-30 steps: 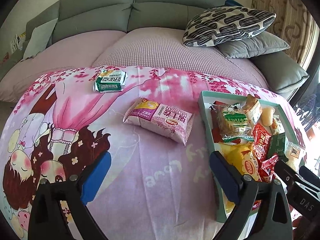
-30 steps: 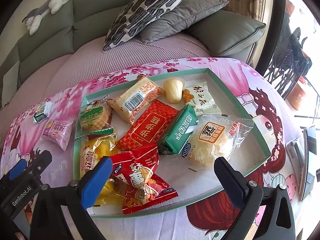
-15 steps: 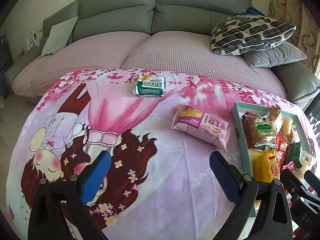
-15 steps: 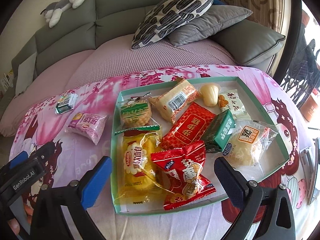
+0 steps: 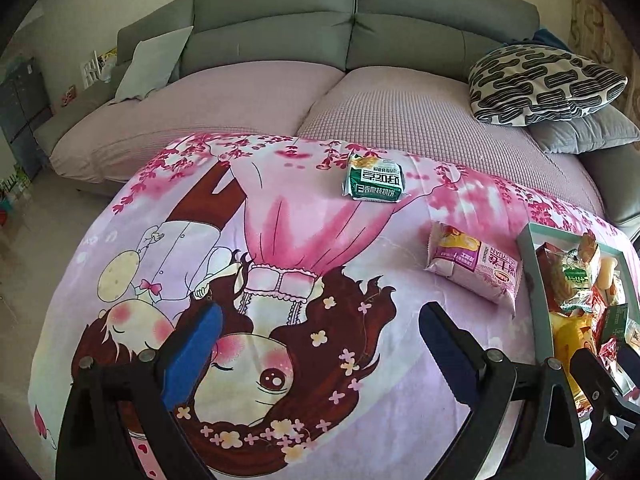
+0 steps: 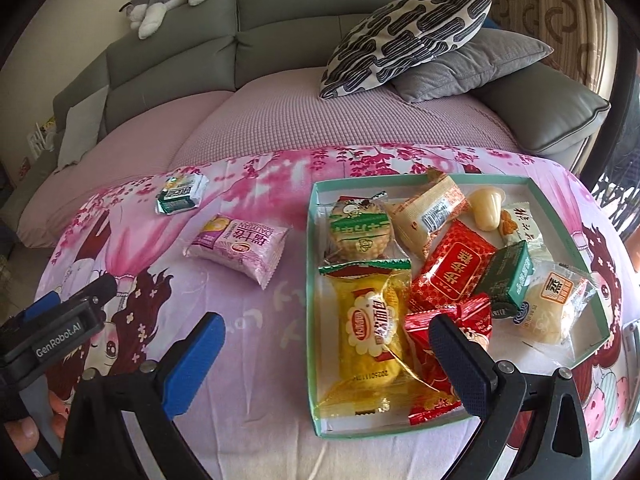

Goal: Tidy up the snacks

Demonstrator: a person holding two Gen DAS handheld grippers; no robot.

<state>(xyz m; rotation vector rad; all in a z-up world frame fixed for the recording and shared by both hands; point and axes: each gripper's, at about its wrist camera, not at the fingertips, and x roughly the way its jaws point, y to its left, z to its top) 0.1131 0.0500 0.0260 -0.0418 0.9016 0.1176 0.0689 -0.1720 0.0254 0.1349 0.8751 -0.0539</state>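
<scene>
Both grippers are empty with their fingers spread wide apart. The left gripper [image 5: 320, 344] hangs over the printed pink cloth [image 5: 280, 240]; nothing lies between its fingers. Ahead of its right finger and beyond the tip lies the pink swiss-roll packet [image 5: 474, 266], flat on the cloth and just beside the green-rimmed tray [image 5: 534, 280] without clearly touching it. Farther ahead, between the lines of the two fingers but well beyond them, lies the green biscuit packet [image 5: 374, 180], near the cloth's far edge by the sofa [image 5: 360, 40].

The right gripper [image 6: 326, 344] hovers at the tray's near left corner: its right finger is above the red candy packet [image 6: 436, 344], its left finger is over bare cloth, and the yellow bread packet [image 6: 370, 332] sits between them. The tray is already crowded with wrapped snacks.

Judging by this, the step in hand is fetching the two stray packets, the pink one first since it is nearer. A good approach would bring the left gripper forward and to the right until the fingers straddle the packet's short width, low enough to catch the body and not just the crimped end. The wrapper is puffy and slippery, so a gentle close is wise. The tray has little free floor, so the landing spot needs choosing.
</scene>
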